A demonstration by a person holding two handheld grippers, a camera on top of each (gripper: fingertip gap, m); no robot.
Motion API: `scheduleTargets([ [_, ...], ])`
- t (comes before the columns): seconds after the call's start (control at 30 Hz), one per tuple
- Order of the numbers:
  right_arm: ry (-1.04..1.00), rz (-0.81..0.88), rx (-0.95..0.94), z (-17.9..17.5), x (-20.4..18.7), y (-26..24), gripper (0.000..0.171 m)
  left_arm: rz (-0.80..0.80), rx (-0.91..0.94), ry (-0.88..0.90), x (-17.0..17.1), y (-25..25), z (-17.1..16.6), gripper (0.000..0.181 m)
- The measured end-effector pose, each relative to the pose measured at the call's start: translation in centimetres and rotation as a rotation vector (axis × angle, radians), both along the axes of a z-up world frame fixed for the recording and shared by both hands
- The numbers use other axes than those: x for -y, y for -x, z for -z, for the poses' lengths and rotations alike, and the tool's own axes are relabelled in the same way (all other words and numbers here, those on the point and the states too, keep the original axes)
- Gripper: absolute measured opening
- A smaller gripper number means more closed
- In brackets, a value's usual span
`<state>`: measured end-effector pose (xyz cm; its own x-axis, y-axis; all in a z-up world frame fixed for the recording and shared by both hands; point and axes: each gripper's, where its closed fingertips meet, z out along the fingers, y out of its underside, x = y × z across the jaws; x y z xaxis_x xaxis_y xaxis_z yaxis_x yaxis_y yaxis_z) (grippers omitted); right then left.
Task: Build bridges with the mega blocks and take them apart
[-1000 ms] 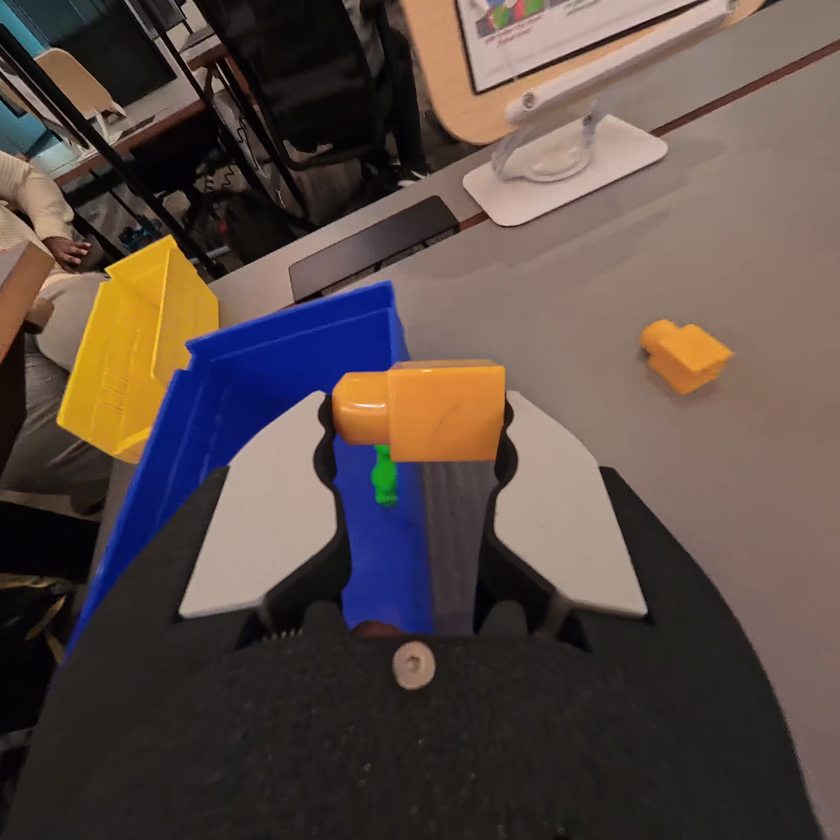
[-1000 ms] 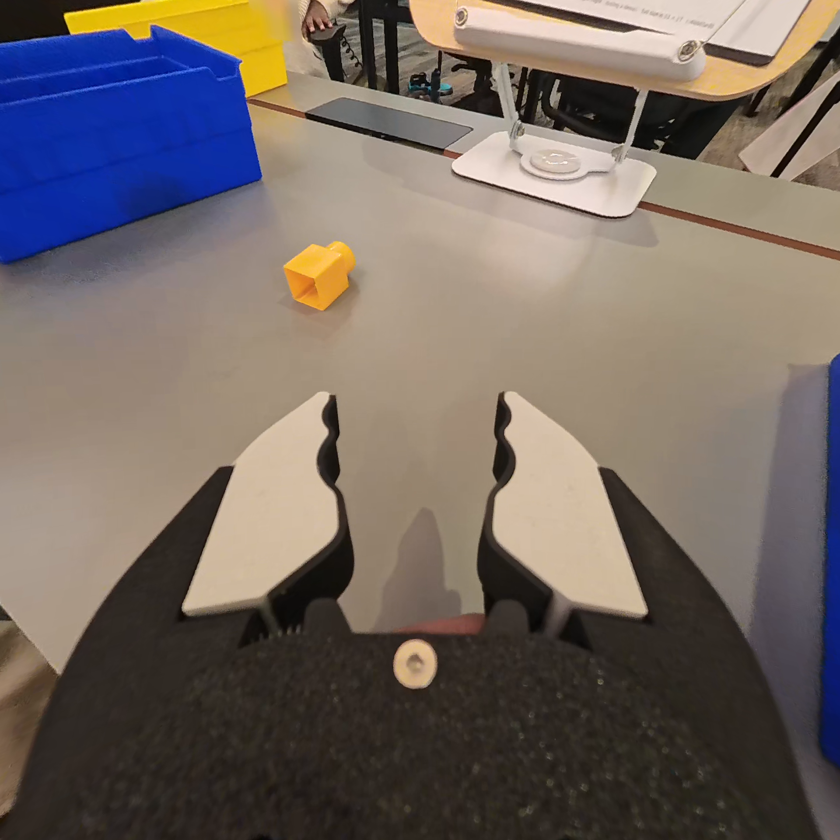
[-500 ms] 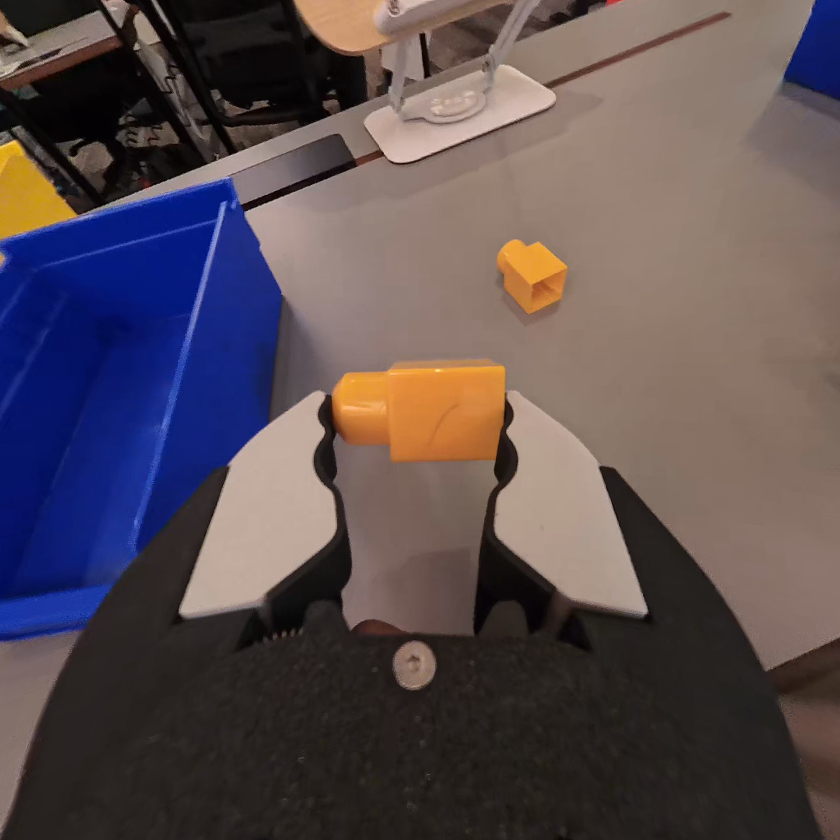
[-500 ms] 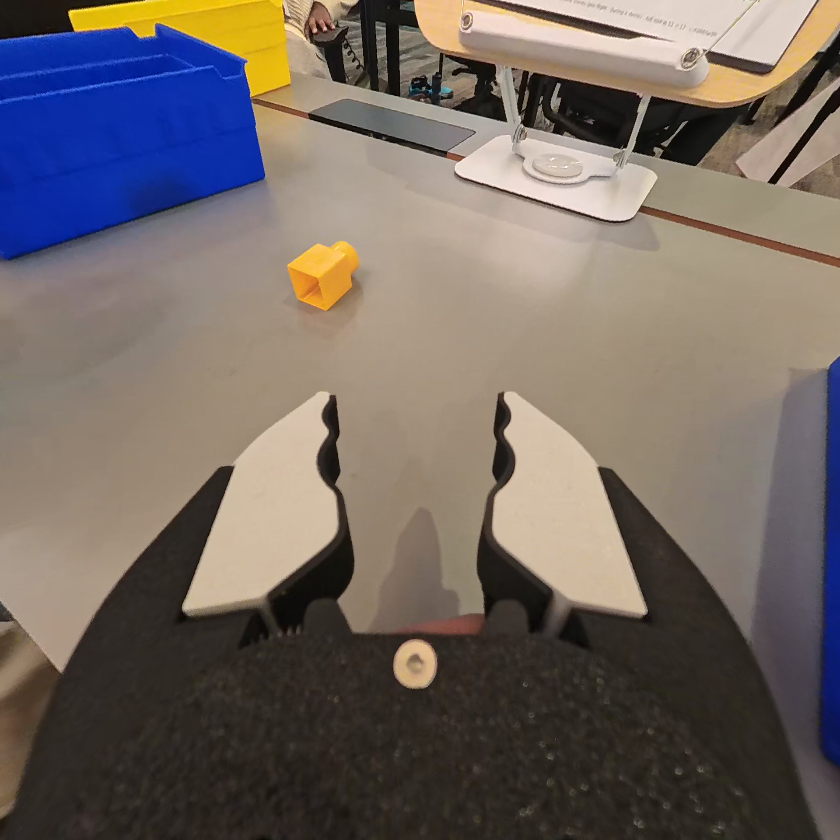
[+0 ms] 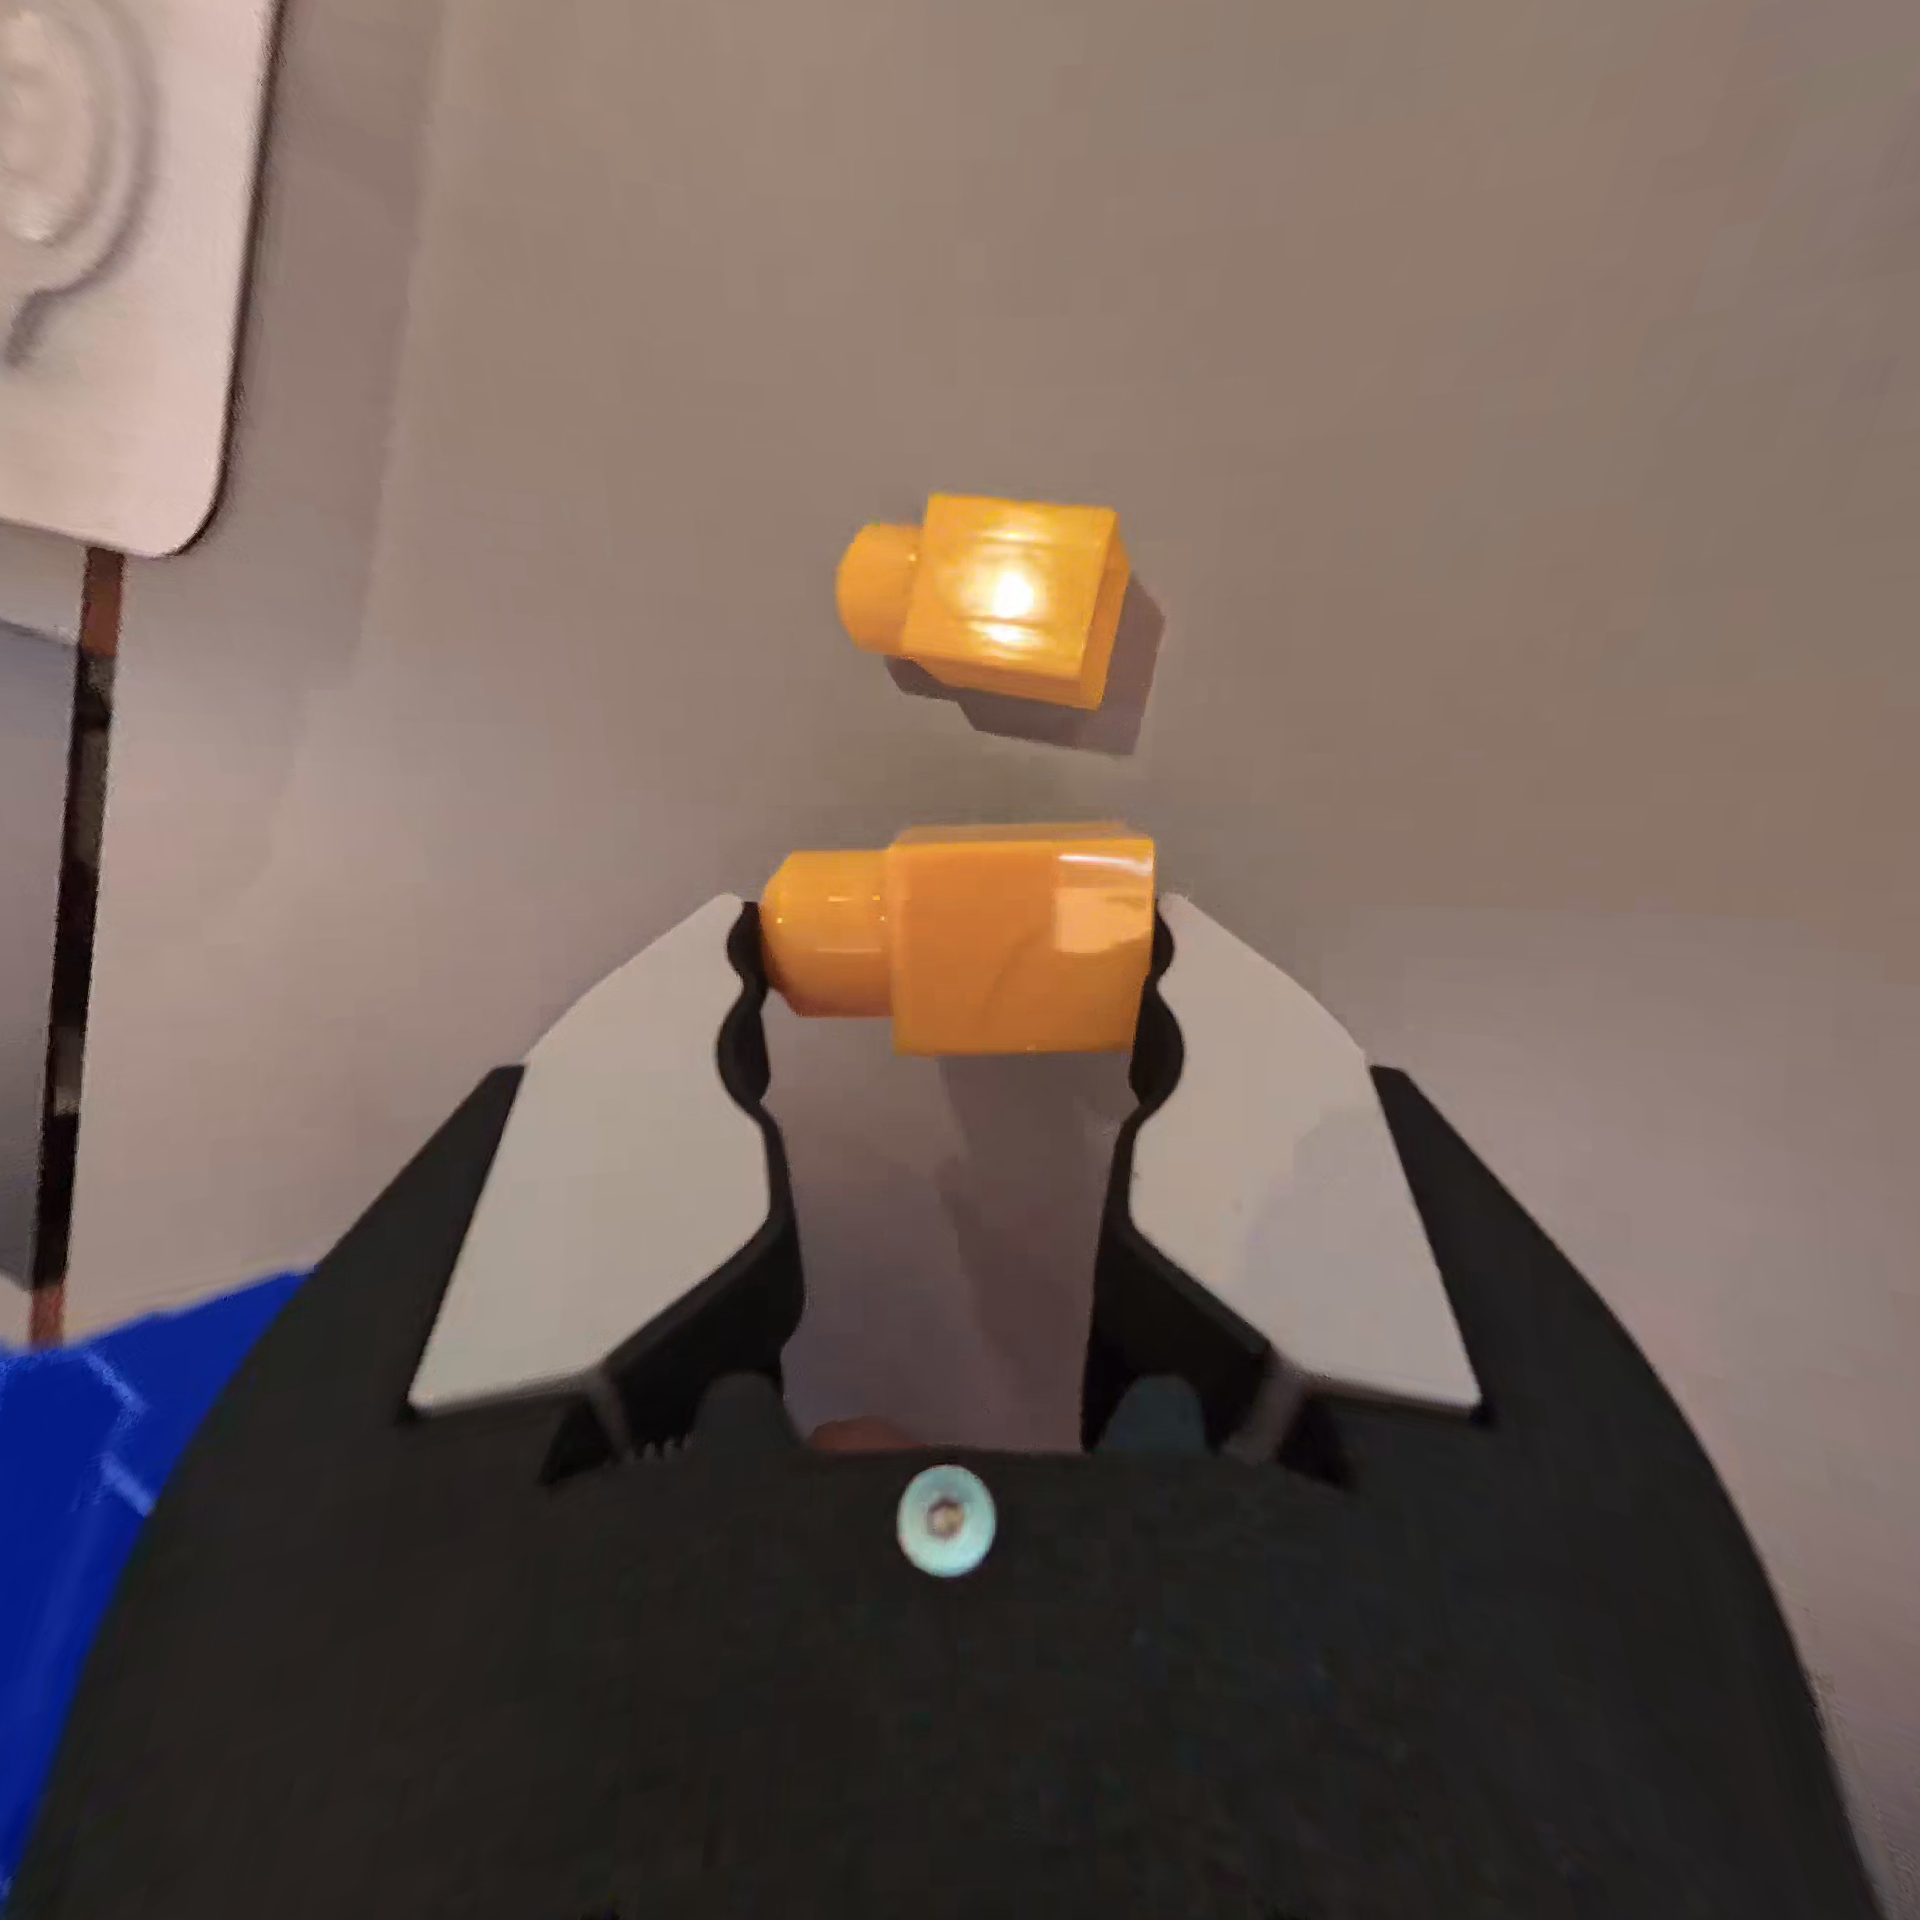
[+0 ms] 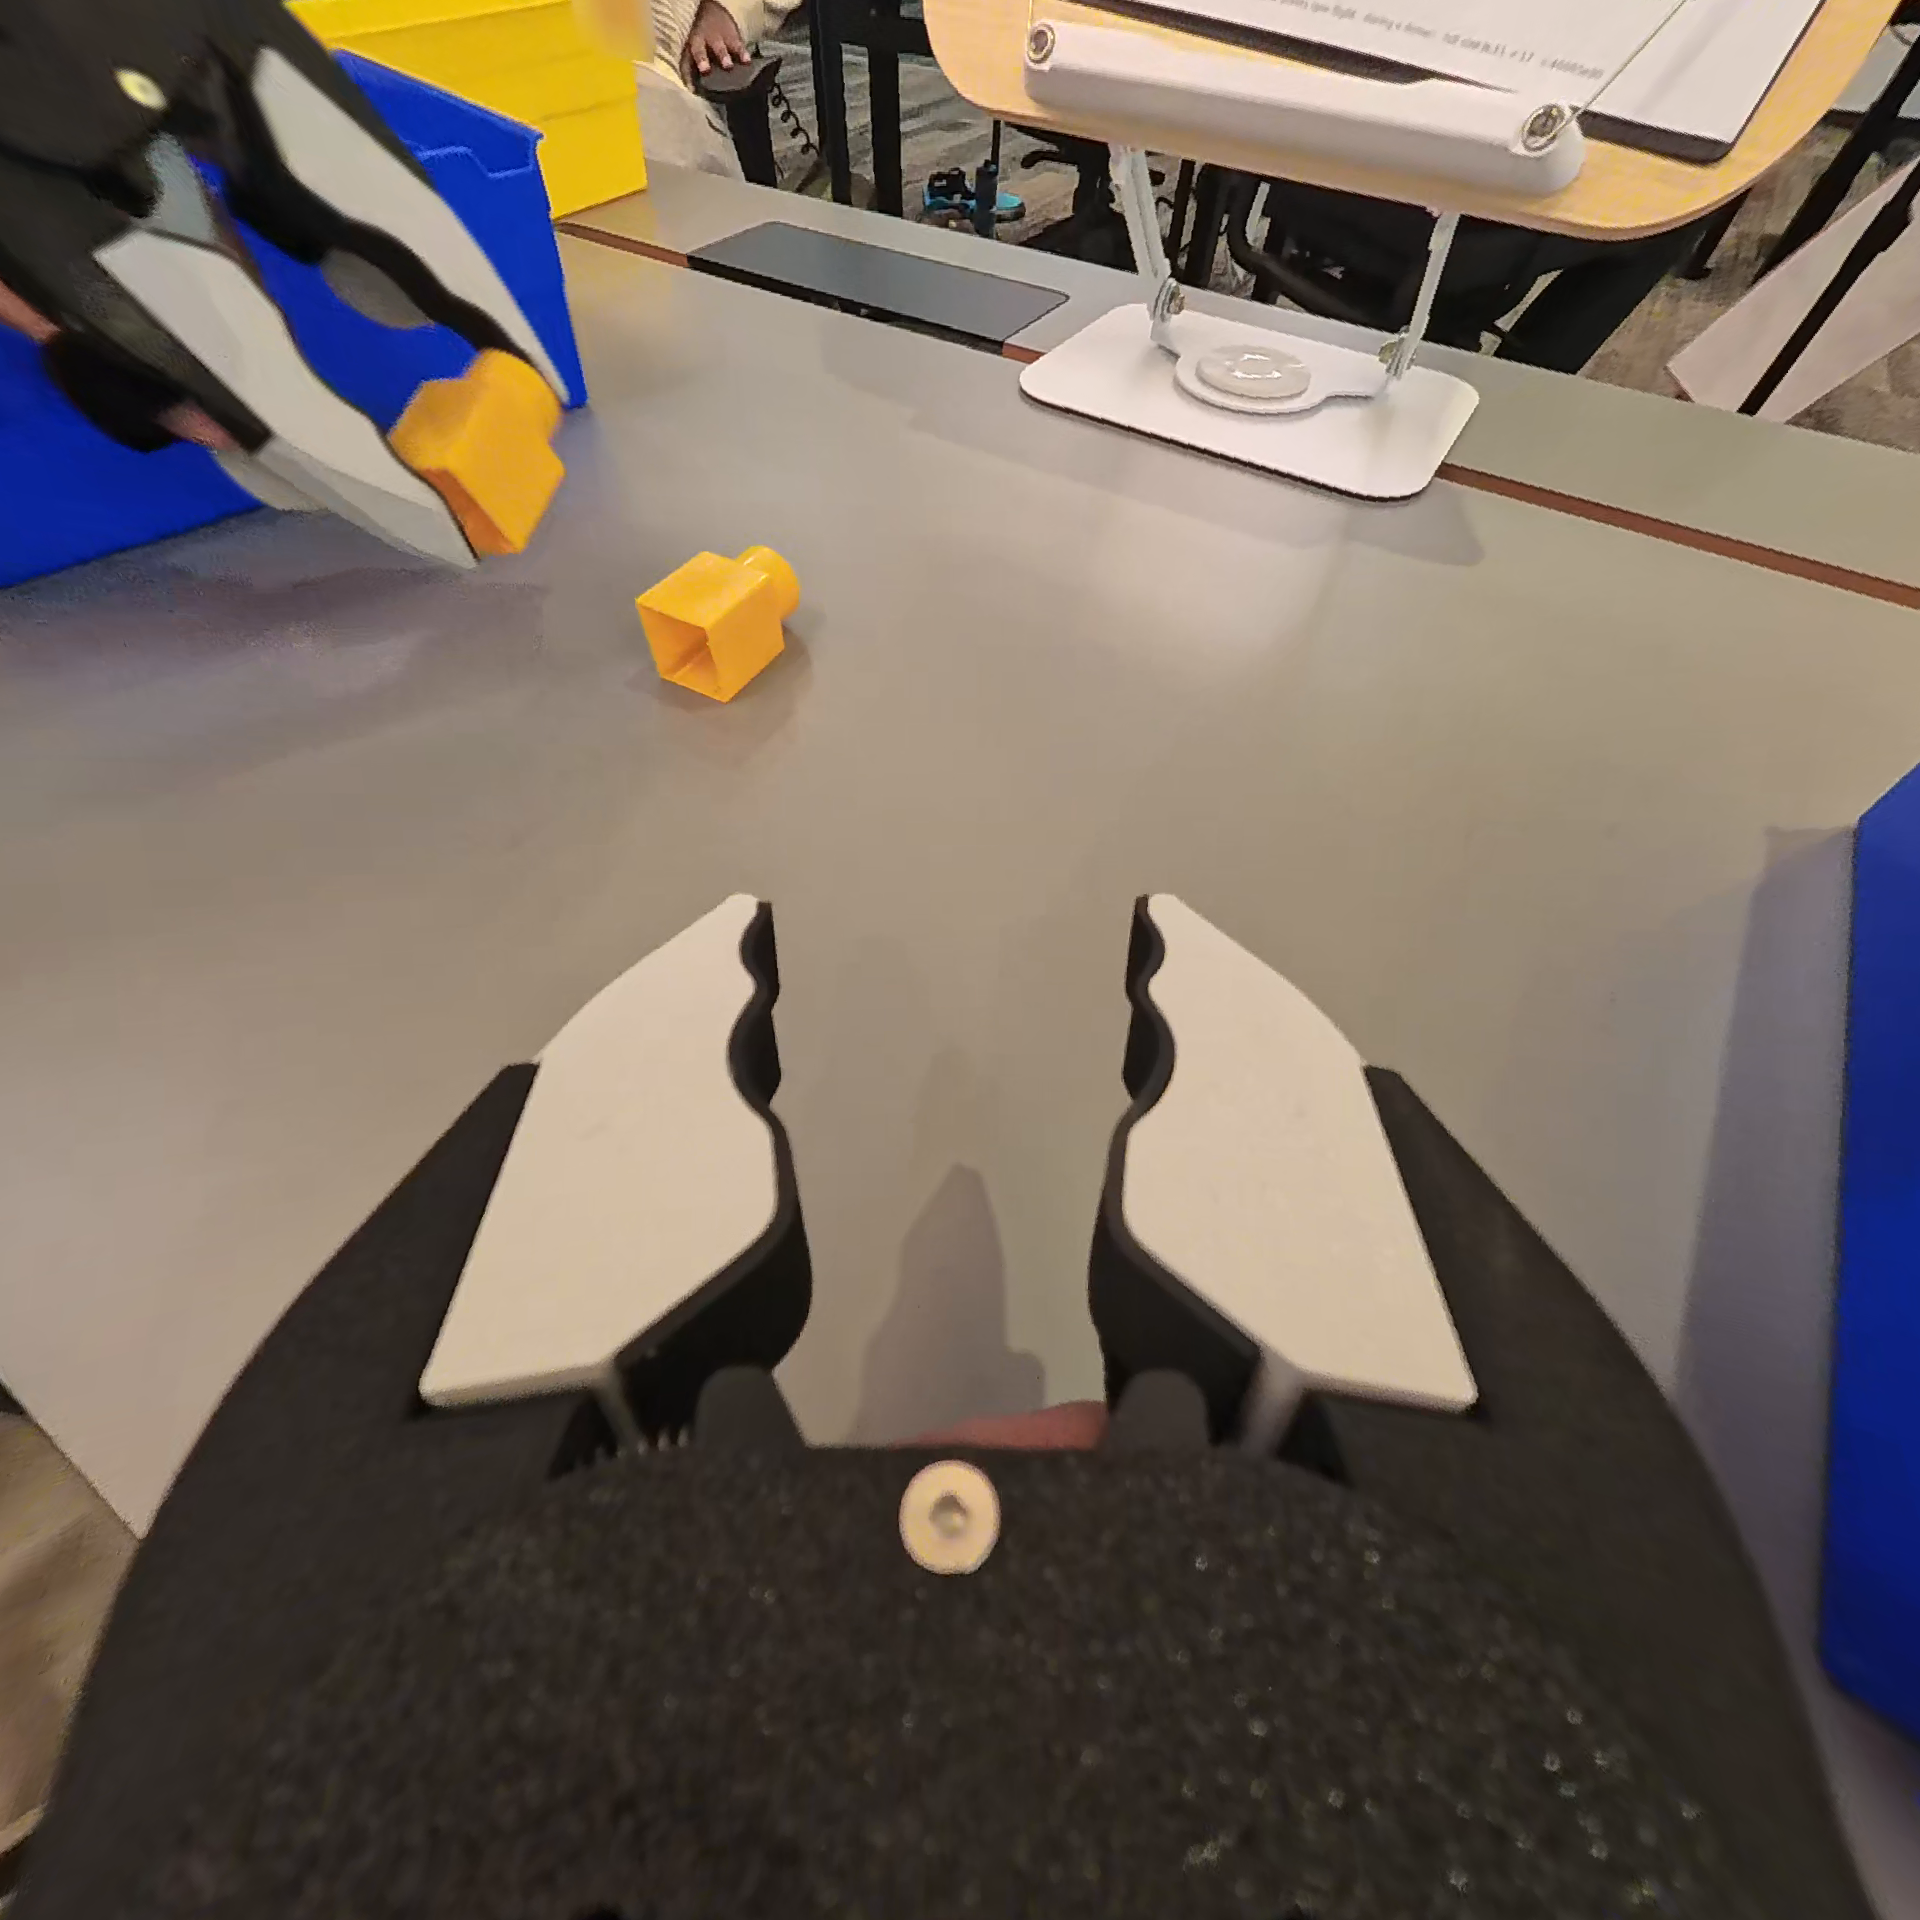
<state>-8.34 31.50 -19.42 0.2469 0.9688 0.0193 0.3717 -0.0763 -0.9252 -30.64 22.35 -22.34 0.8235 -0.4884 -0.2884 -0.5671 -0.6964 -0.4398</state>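
Orange block point(image 5: 997, 940) clamped in left gripper point(image 5: 951, 914) jaws, right gripper point(image 6: 951, 914) jaws apart, empty

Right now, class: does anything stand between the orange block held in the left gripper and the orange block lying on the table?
Nothing visible does. The left gripper holds its orange block just short of the loose orange block, with only bare grey table between them. The right gripper is open and well clear.

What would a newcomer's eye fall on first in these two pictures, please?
Probably the orange block clamped sideways between the left gripper fingertips, above the grey table. Just beyond it, a second orange block lies on its side. The right gripper hangs open and empty nearby.
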Motion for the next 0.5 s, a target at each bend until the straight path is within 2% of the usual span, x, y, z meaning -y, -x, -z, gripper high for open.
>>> scheduleTargets([
  [0.23,0.004,0.001,0.002,0.1,-0.2,-0.1,0.064,0.127,-0.038,0.21,-2.0,0.9,4.2,0.068],
  [0.5,0.006,0.01,0.0,0.0,-0.6,-0.5,0.064,0.192,0.039,0.259,-3.3,0.2,4.9,0.068],
])
